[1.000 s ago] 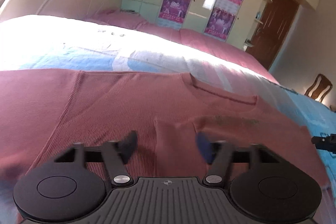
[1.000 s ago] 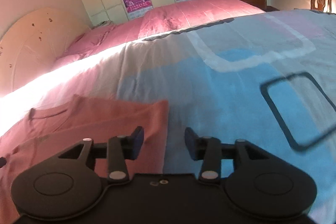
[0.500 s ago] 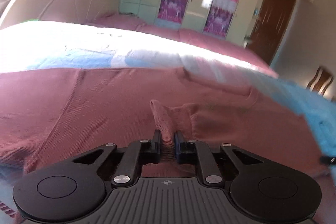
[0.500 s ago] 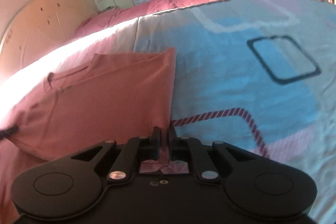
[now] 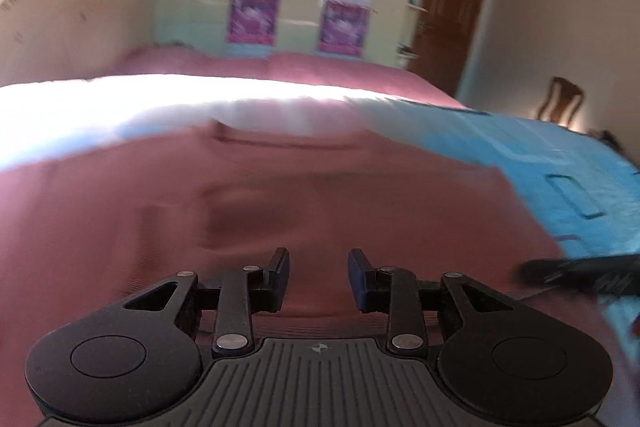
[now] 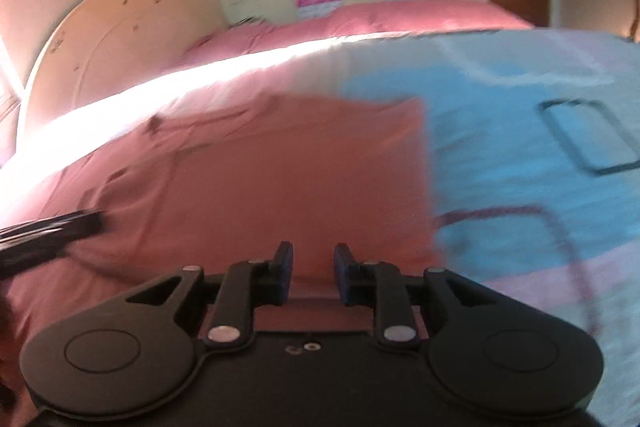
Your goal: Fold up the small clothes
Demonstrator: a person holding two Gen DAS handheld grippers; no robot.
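- Both grippers are standing with jaws parted now, where half a second ago each was pinching a fold of the pink shirt; their jaws have just been opening, and no cloth is caught between them.
- Left gripper [image 5: 318,277] is hovering released over the near middle of the shirt [image 5: 280,211], with cloth lying flat beneath and between its fingers rather than pressed by them.
- Right gripper [image 6: 313,273] is also released, sitting above the shirt's near right corner, close to its straight right edge.
- Shirt is lying spread on the blue and white bedspread [image 6: 540,163], neckline toward the far side by the bright sunlit band, its right side already looking folded into a clean edge.
- Each wrist view is catching the other gripper as a dark blur at its border, so the two tools are working near each other along the near hem.
- Both views are smeared, so fine wrinkles are hard to read.
- Step in hand, as I judge it: one fold is being let go, and the grippers are clearing off the cloth.
- Next move is probably calling for a fresh pinch on the shirt's unfolded left side or near hem, both tools closing on cloth edge together, then carrying it across evenly so the layers are not dragging or bunching.
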